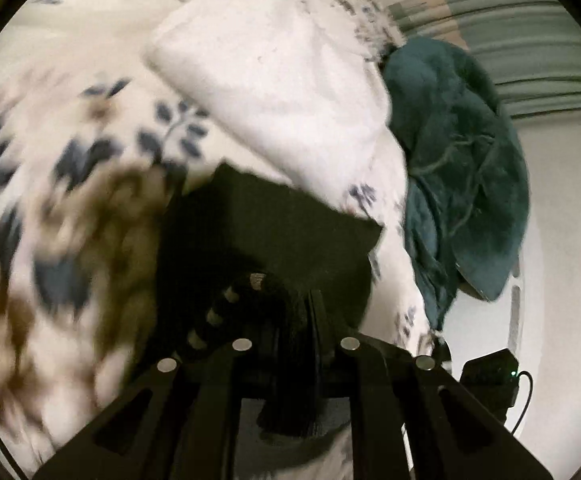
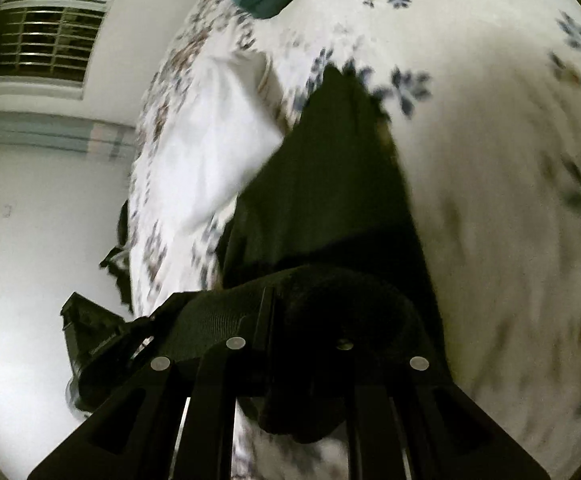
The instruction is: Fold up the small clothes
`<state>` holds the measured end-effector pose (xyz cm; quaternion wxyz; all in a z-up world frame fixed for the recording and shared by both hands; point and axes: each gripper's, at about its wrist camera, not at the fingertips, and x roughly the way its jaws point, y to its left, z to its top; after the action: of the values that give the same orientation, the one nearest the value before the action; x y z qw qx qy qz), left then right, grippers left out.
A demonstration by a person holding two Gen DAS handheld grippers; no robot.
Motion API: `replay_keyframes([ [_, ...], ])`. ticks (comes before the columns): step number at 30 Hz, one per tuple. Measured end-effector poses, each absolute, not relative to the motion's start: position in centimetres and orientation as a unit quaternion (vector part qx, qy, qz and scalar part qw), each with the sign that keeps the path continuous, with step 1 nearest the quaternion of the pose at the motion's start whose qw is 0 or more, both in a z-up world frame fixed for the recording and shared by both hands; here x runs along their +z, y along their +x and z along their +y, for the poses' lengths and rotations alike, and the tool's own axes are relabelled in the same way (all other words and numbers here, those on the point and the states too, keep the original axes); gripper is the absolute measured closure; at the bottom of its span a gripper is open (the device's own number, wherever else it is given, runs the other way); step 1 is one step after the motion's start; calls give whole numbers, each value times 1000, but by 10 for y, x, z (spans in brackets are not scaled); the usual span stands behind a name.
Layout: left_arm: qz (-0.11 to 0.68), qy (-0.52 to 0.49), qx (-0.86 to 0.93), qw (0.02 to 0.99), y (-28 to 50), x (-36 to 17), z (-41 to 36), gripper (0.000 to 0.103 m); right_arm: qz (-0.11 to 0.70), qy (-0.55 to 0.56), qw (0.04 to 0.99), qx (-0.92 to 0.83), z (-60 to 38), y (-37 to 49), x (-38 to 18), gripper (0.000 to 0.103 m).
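Left wrist view first: the left gripper (image 1: pixel 290 304) has its fingers pressed together on a bunched edge of the black garment (image 1: pixel 274 232), a dark knit piece with a grey-striped trim showing right at the pinch. In the right wrist view, the right gripper (image 2: pixel 306 320) is likewise closed on a thick roll of the same black garment (image 2: pixel 330 184), which drapes away from the fingers. The cloth seems to be held between the two grippers, partly lifted, its far end lying on the floral bedspread (image 1: pixel 74 184). Both views are blurred, so the exact corners gripped cannot be told.

Beyond the garment, a white folded cloth (image 1: pixel 282 80) rests on the bedspread, touching or just overlapping the black piece's far edge. A teal towel (image 1: pixel 462 160) lies heaped at the bed's edge, beside the white cloth. A window (image 2: pixel 46 44) and pale wall fill the right view's left side.

The step in hand looks like spreading or laying the garment for a fold. Done well, both grips keep even tension so the cloth hangs flat, then lower it onto bare bedspread clear of the white cloth, with the edges lined up before either grip lets go.
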<state>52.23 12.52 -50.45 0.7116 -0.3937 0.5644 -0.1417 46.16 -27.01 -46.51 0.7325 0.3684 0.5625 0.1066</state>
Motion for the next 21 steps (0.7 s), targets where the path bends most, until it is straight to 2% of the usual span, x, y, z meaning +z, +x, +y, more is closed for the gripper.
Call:
replay_keyframes([
  [2, 566, -416, -137, 699, 547, -518, 130, 92, 569, 368, 729, 94, -262, 497, -480, 90],
  [4, 570, -437, -129, 684, 568, -530, 136, 77, 571, 390, 717, 86, -264, 529, -494, 86],
  [6, 549, -473, -128, 677, 579, -534, 147, 27, 572, 421, 699, 82, -268, 552, -504, 75],
  [7, 536, -484, -130, 679, 582, -533, 153, 25, 566, 430, 698, 84, -269, 557, -505, 66],
  [8, 527, -489, -133, 682, 585, -531, 157, 25, 548, 438, 707, 89, -273, 562, -500, 48],
  [10, 531, -470, -134, 692, 584, -527, 162, 25, 526, 437, 723, 96, -279, 564, -490, 34],
  [13, 552, -394, -141, 721, 570, -516, 154, 25, 543, 372, 749, 77, -285, 559, -480, 34],
  [14, 565, -347, -142, 735, 552, -512, 148, 25, 552, 350, 753, 69, -286, 555, -480, 34],
  [17, 589, -293, -141, 740, 495, -512, 139, 25, 599, 279, 748, 60, -288, 537, -495, 34],
  [21, 604, -305, -124, 726, 411, -516, 143, 24, 644, 227, 727, 71, -297, 495, -511, 34],
])
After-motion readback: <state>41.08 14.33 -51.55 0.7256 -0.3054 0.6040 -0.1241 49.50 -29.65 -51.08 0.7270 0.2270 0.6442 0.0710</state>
